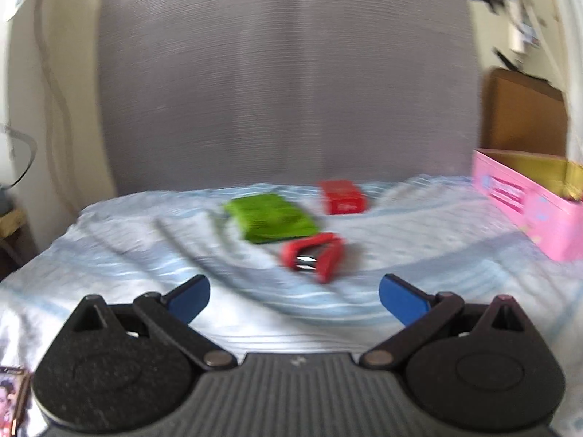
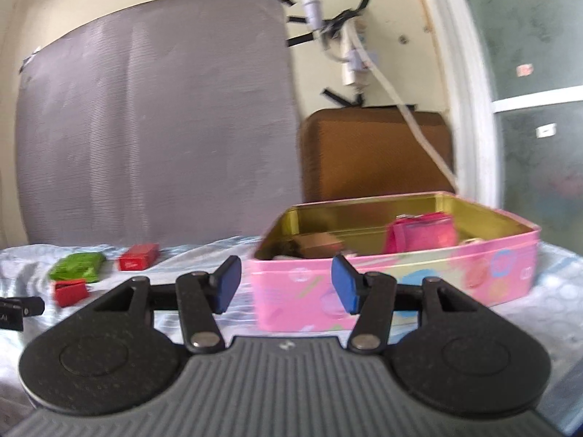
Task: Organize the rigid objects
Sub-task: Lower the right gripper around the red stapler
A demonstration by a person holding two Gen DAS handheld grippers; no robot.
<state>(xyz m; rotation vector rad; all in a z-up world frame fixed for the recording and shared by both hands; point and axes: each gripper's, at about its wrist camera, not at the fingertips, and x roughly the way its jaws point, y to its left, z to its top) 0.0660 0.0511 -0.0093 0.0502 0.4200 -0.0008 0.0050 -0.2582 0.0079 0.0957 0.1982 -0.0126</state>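
Note:
On the pale blue bedsheet (image 1: 109, 255) lie a red stapler (image 1: 313, 256), a green packet (image 1: 271, 218) behind it and a red box (image 1: 342, 196) further back. My left gripper (image 1: 294, 300) is open and empty, just short of the stapler. My right gripper (image 2: 286, 286) is open and empty in front of the open pink tin (image 2: 400, 276), which holds a pink pouch (image 2: 422, 236) and a brown item (image 2: 317, 244). The right wrist view shows the stapler (image 2: 71, 291), packet (image 2: 78, 266) and red box (image 2: 138, 256) at left. The tin's corner (image 1: 528, 204) shows at right in the left wrist view.
A grey mattress (image 1: 288, 83) leans on the wall behind the bed. A brown board (image 2: 375, 153) stands behind the tin. A lamp and cables (image 2: 328, 18) hang on the wall. A printed card (image 1: 12, 397) lies at the near left.

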